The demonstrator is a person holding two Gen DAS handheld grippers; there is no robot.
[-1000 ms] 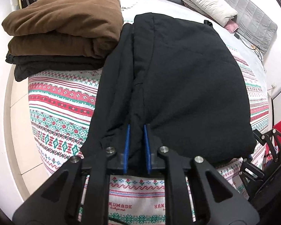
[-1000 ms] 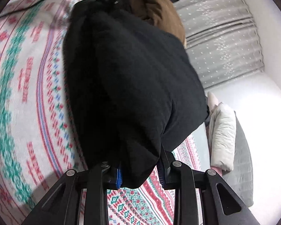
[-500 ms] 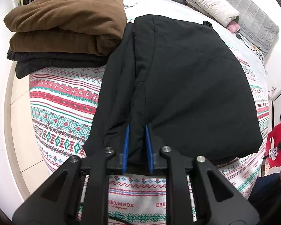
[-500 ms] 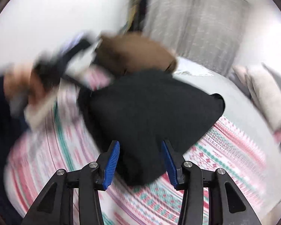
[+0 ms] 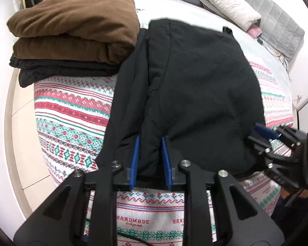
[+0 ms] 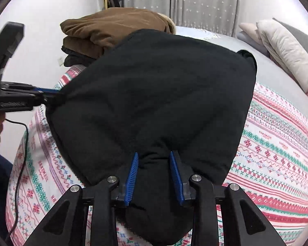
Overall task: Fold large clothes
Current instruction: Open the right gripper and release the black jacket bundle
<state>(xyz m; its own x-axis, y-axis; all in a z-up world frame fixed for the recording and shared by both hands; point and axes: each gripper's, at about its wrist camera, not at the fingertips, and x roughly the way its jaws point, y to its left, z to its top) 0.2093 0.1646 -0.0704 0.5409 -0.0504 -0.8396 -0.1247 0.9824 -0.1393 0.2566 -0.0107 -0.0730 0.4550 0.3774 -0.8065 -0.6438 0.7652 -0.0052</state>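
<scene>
A bulky black padded garment (image 5: 195, 86), already doubled over on itself, lies across the near end of a bed spread with a red, green and white patterned knit blanket (image 5: 71, 110), its far edge just beside a stack of folded clothes. The left gripper (image 5: 148, 160) is clamped on a bunch of fabric at the garment's near hem, blue pads pressed into the cloth. The right gripper (image 6: 155, 176) grips a thick wad at another corner, its jaws held well apart by the padding they squeeze; from the left wrist view it (image 5: 277, 143) sits at the garment's right edge.

The garment looks soft, thick and fairly heavy, likely to sag between 2 holds and to spring open rather than keep a crease. Its matte surface should give the pads good purchase, so slipping seems unlikely; a shallow pinch could catch only the top layer. The 2 near corners, taken through all layers, look like the best holds for carrying the hem towards the far edge.

Beyond it, a folded brown fleece garment (image 5: 76, 28) tops a folded black one (image 5: 57, 71). Cream pillows (image 5: 225, 2) and a grey quilted pad (image 5: 281, 32) line the far side, with pale dotted curtains (image 6: 195, 2) behind.
</scene>
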